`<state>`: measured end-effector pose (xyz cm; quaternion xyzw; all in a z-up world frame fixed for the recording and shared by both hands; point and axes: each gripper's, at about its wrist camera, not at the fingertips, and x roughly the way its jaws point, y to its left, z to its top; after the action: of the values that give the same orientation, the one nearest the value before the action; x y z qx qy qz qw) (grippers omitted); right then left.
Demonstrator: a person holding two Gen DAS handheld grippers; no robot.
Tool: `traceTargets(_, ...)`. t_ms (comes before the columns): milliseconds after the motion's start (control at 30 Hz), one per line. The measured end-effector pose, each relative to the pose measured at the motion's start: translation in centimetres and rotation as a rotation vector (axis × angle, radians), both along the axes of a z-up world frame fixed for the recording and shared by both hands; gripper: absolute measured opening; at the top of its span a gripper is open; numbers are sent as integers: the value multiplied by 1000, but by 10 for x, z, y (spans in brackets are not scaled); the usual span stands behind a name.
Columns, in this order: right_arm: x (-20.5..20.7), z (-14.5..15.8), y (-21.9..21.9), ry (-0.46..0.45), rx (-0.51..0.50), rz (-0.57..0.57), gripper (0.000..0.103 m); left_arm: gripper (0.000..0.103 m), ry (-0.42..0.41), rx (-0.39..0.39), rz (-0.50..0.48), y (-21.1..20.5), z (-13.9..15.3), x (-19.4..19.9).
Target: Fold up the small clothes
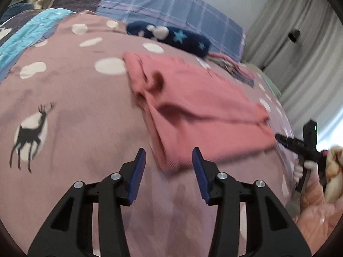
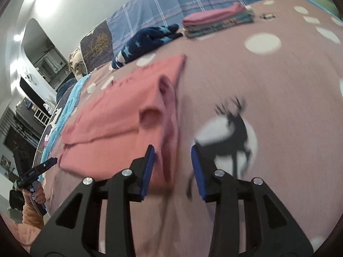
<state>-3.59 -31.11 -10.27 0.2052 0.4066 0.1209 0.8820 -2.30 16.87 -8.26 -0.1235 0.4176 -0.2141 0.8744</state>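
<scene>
A pink small garment (image 1: 203, 115) (image 2: 111, 128) lies folded over on the mauve bedspread (image 1: 75, 81) (image 2: 268, 81). My left gripper (image 1: 169, 153) stands open at the garment's near corner; the corner lies between the blue pads (image 1: 137, 171), which do not press on it. My right gripper (image 2: 171, 150) is open at the opposite near edge, where a fold of pink cloth sits between its fingers without being pinched. Each gripper also shows at the other view's edge: the right gripper (image 1: 287, 141) and the left gripper (image 2: 42, 167).
A navy garment with blue stars (image 1: 171, 37) (image 2: 145, 40) lies behind the pink one. A stack of folded clothes (image 2: 216, 21) (image 1: 233, 68) sits farther back by plaid pillows (image 1: 171, 6). Grey curtains (image 1: 300, 42) hang beyond the bed. A hand in an orange sleeve (image 1: 313, 194) holds the right gripper.
</scene>
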Motion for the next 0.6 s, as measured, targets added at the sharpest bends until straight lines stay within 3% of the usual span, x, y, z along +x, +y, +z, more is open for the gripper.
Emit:
traceTargets(133, -19, -2, 6, -8, 2, 40, 41, 44, -2, 97, -50, -18, -10, -3)
traceTargets(167, -21, -2, 8, -11, -5, 49, 43, 39, -9, 106, -51, -20, -13, -1)
traceTargets(233, -21, -4, 13, -12, -21, 59, 47, 11, -16, 122, -54, -22, -15, 1)
traceTargets(300, -16, -6, 17, -18, -24, 60, 47, 8, -22, 125, -53, -21, -15, 5)
traceTargets(367, -12, -2, 18, -22, -24, 54, 8, 7, -60, 149, -51, -22, -4, 2)
traceTargets(467, -20, 19, 16, -65, -40, 42, 8, 6, -160, 241, -44, -20, 22, -12)
traceTargets(600, -18, 9, 17, -7, -101, 56, 8, 2, -90, 322, -58, -17, 4, -10)
